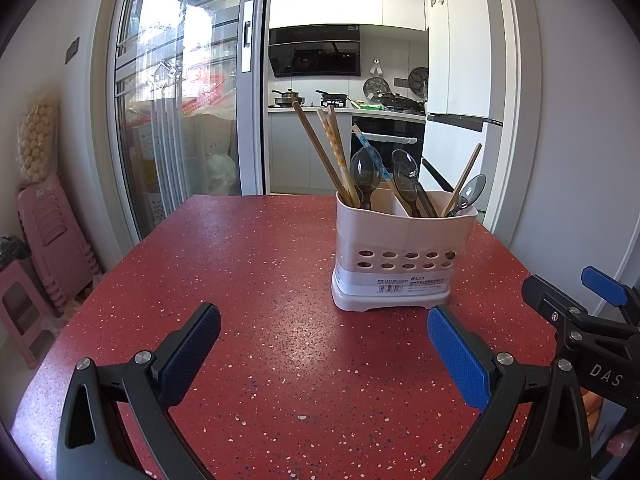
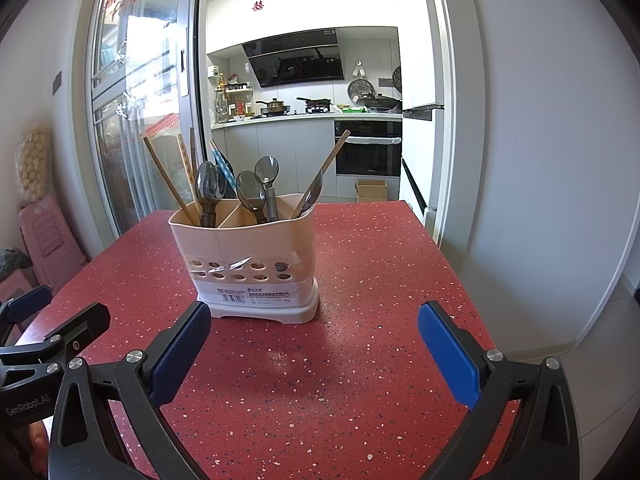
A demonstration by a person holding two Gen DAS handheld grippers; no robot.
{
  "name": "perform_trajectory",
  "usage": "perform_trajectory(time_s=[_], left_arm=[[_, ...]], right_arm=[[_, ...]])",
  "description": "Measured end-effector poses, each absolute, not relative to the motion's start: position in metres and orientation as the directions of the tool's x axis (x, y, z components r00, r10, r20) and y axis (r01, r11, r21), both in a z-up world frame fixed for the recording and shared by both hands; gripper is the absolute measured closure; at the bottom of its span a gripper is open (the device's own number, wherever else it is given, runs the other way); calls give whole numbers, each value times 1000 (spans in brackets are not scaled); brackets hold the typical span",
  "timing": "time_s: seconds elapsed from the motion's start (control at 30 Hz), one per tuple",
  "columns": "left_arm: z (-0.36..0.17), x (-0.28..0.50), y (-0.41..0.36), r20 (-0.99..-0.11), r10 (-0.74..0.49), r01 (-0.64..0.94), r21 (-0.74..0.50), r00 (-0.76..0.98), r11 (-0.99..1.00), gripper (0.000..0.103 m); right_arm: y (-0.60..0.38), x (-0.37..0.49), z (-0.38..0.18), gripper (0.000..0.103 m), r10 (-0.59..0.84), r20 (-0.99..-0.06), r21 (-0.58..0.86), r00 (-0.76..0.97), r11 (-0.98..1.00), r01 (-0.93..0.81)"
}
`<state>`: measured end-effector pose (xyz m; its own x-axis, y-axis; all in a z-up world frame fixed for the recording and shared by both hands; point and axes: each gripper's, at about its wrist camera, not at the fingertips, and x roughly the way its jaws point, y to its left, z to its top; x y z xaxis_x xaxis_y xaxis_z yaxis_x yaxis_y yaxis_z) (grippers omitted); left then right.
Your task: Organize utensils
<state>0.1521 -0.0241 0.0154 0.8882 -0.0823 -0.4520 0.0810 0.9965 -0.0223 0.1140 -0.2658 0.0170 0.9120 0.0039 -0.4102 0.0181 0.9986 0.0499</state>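
A beige plastic utensil holder (image 1: 400,240) (image 2: 248,252) with two compartments stands on the red speckled table (image 1: 260,280) (image 2: 360,280). Wooden chopsticks (image 1: 320,152) (image 2: 168,176) lean in its left compartment beside a dark clear spoon (image 1: 362,172) (image 2: 208,188). More spoons (image 1: 406,180) (image 2: 256,188) and one chopstick (image 1: 464,180) (image 2: 332,156) stand in the right compartment. My left gripper (image 1: 324,332) is open and empty, in front of and left of the holder. My right gripper (image 2: 314,332) is open and empty, just in front of the holder. The right gripper also shows at the right edge of the left wrist view (image 1: 568,292).
Stacked pink stools (image 1: 52,240) (image 2: 44,236) stand by the left wall. A glass sliding door (image 1: 180,92) is behind the table. A kitchen with an oven (image 2: 368,148) lies beyond. A fridge (image 1: 460,80) is at the right. The table's right edge is close to the wall.
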Motion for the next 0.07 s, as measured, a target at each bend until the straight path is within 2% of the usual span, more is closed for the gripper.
perform_trajectory(time_s=[0.07], left_arm=[[16, 153, -24, -453, -79, 79, -21, 888, 997, 0]], right_arm=[[-266, 114, 17, 0, 5, -410, 51, 912, 999, 17]])
